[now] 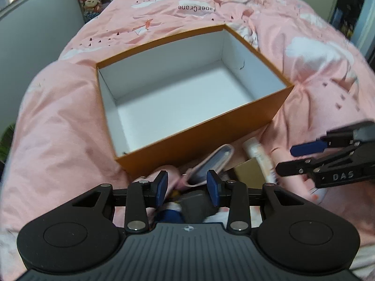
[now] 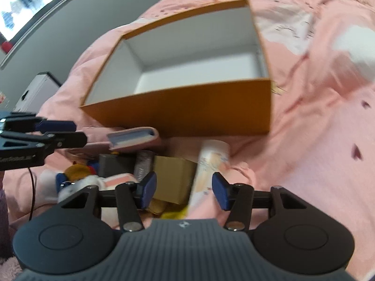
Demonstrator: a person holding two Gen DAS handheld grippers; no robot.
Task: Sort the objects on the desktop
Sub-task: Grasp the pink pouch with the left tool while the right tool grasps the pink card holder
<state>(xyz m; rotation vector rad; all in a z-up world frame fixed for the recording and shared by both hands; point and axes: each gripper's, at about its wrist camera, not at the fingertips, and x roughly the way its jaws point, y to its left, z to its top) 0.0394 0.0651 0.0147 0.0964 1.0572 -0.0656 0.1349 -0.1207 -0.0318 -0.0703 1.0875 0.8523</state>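
Left gripper (image 1: 188,188) sits part-open over the pile, blue pads either side of a dark grey block (image 1: 196,207) and the bottom end of a pink case (image 1: 211,162); can't tell if the pads actually press on anything. Right gripper (image 2: 184,190) is part-open too, straddling a white-and-peach tube (image 2: 208,171) and the edge of a small brown cardboard box (image 2: 173,178), and again a grip isn't clear, it's blurry. The rest of the clutter, a plush toy (image 2: 77,180) and a dark ribbed thing (image 2: 143,164), lies beside those on the pink duvet (image 1: 58,121). Just behind the heap is the orange box (image 1: 211,126), open top, white inside, nothing in it.
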